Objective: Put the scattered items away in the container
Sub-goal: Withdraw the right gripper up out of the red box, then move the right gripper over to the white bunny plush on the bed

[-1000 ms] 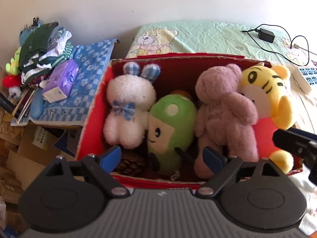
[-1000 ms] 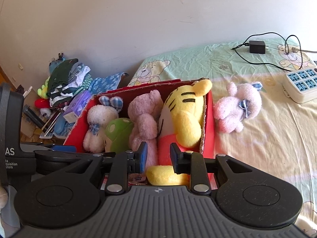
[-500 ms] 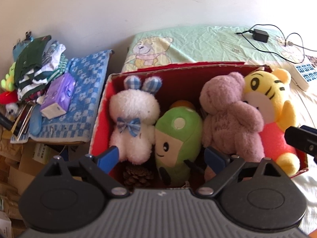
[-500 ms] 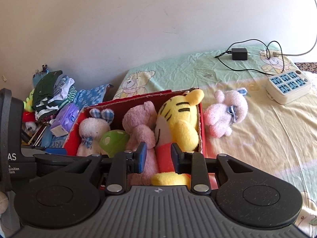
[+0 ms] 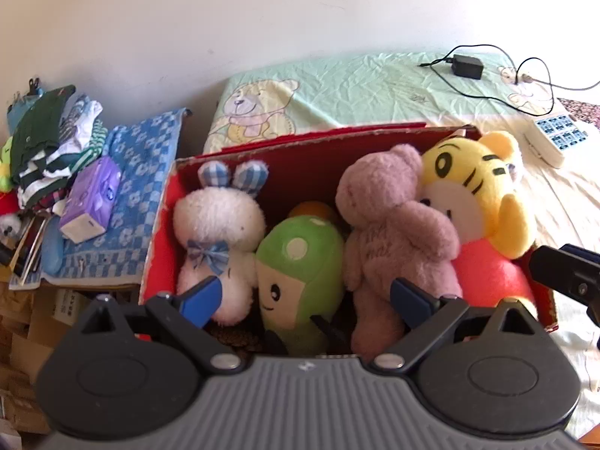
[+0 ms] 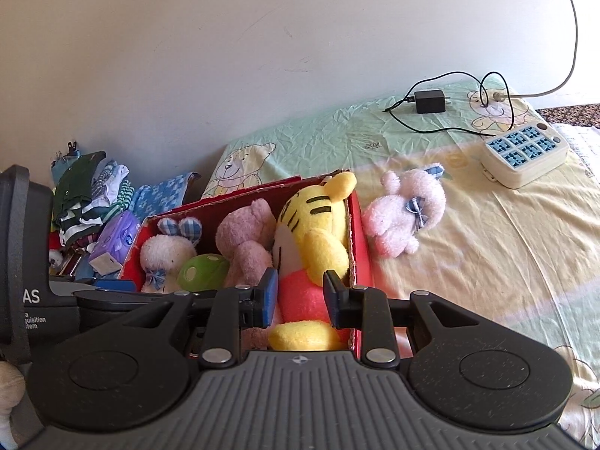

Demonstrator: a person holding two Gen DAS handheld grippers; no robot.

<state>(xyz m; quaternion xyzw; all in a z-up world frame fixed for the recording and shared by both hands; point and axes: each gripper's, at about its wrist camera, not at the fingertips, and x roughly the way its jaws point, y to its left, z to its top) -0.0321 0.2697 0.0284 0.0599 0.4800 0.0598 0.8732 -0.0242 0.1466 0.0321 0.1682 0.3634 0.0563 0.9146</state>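
A red cardboard box (image 5: 165, 225) on the bed holds a white rabbit plush (image 5: 221, 225), a green plush (image 5: 300, 258), a mauve bear (image 5: 393, 225) and a yellow tiger (image 5: 476, 187). A pine cone (image 5: 236, 337) lies on its floor. My left gripper (image 5: 303, 294) hovers over the box's near side, its jaws wide and still opening, touching nothing. My right gripper (image 6: 300, 296) stands above the tiger's (image 6: 311, 232) red body with a narrow gap, pressing on nothing. A pink rabbit plush (image 6: 405, 221) lies on the sheet just right of the box (image 6: 360, 232).
A white power strip (image 6: 525, 153) and a black charger (image 6: 429, 101) with cables lie at the bed's far right. Left of the box are a blue checked towel (image 5: 150, 172), a purple tissue pack (image 5: 90, 198) and a clothes pile (image 5: 48, 138).
The left jaws have spread a little wider. Both views have tilted slightly, so the box sits lower in the right wrist view. The toys have not moved.
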